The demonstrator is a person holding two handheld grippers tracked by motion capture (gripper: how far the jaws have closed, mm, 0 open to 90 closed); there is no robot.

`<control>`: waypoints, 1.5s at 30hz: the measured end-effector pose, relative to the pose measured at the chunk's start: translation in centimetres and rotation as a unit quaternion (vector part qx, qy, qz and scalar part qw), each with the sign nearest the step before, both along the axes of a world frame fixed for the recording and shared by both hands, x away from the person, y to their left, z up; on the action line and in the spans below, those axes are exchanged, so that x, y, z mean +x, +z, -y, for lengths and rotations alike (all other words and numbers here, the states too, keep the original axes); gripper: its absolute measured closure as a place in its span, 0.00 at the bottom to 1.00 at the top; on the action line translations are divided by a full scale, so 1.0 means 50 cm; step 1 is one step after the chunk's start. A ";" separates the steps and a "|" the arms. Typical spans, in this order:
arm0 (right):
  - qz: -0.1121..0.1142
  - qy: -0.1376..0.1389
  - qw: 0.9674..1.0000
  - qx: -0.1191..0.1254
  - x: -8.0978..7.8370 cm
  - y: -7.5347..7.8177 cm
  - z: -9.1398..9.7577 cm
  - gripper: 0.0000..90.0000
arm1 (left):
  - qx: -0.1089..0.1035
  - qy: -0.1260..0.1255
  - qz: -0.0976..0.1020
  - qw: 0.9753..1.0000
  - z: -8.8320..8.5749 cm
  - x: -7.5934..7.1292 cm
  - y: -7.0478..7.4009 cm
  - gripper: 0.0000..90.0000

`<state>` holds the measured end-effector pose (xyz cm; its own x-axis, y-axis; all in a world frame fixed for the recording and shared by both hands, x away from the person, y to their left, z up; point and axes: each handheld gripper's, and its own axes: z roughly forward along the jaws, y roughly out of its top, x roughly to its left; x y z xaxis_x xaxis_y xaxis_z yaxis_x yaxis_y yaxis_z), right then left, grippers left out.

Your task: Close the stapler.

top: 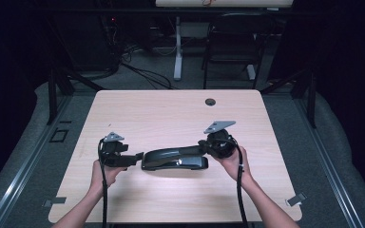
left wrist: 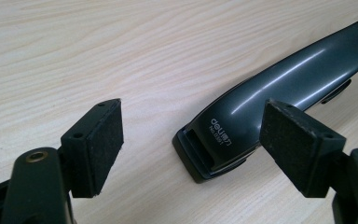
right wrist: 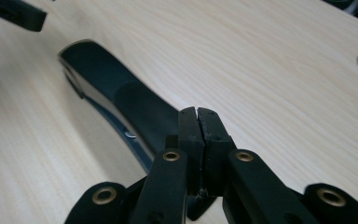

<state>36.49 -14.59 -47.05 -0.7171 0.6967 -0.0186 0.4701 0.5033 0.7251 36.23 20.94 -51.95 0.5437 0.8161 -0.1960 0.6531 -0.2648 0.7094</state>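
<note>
A long, dark grey, glossy plastic stapler (top: 173,158) lies on its base near the middle of a pale wood-grain counter (top: 171,111), its length running left to right, slightly nearer the person's edge.

The left tool (top: 134,159), black and held in the person's left hand (top: 103,173), sits at the stapler's left end. Its jaws are spread wide. In the left gripper view, the stapler's nose, marked with small white lettering, lies on the counter between the two black padded fingertips (left wrist: 100,140) and just ahead of them, nearer the right-hand pad; no contact with either pad shows.

The right tool (right wrist: 197,122), held in the person's right hand (top: 233,164), is at the stapler's right end. Its jaws are pressed together with nothing between them. In the right gripper view, the closed tips sit over the raised rear end of the stapler's upper arm; whether they touch it cannot be told.

A small round hole (top: 210,101) sits near the counter's far edge.
</note>
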 end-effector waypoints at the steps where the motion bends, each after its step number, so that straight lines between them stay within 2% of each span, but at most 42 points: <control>1: -0.005 0.005 1.000 -0.005 -0.002 -0.001 -0.006 0.99 | 0.001 0.000 0.000 1.000 0.000 0.000 0.000 0.24; 4: -0.014 0.010 1.000 -0.017 -0.001 -0.010 -0.016 0.99 | 0.001 0.001 0.000 1.000 0.000 0.000 0.000 0.23; 9: -0.014 0.011 1.000 -0.017 -0.001 -0.012 -0.016 1.00 | 0.001 0.001 0.002 1.000 -0.001 0.001 0.000 0.19; 16: -0.024 0.013 0.999 -0.042 -0.001 -0.028 -0.025 1.00 | 0.001 -0.001 0.005 1.000 -0.001 0.000 0.001 0.17; 26: -0.039 0.020 0.998 -0.039 0.001 -0.038 -0.033 1.00 | 0.003 -0.002 0.005 1.000 0.000 0.001 0.000 0.17; 29: -0.054 0.019 0.998 -0.040 0.006 -0.048 -0.033 1.00 | 0.004 -0.005 0.003 1.000 0.001 0.001 0.000 0.17; 31: -0.056 0.019 0.998 -0.031 0.007 -0.051 -0.029 1.00 | 0.005 -0.007 0.000 1.000 0.002 0.001 0.000 0.17; 45: -0.069 0.020 0.997 -0.019 0.011 -0.056 -0.024 1.00 | 0.008 -0.009 0.001 1.000 0.004 0.001 -0.002 0.17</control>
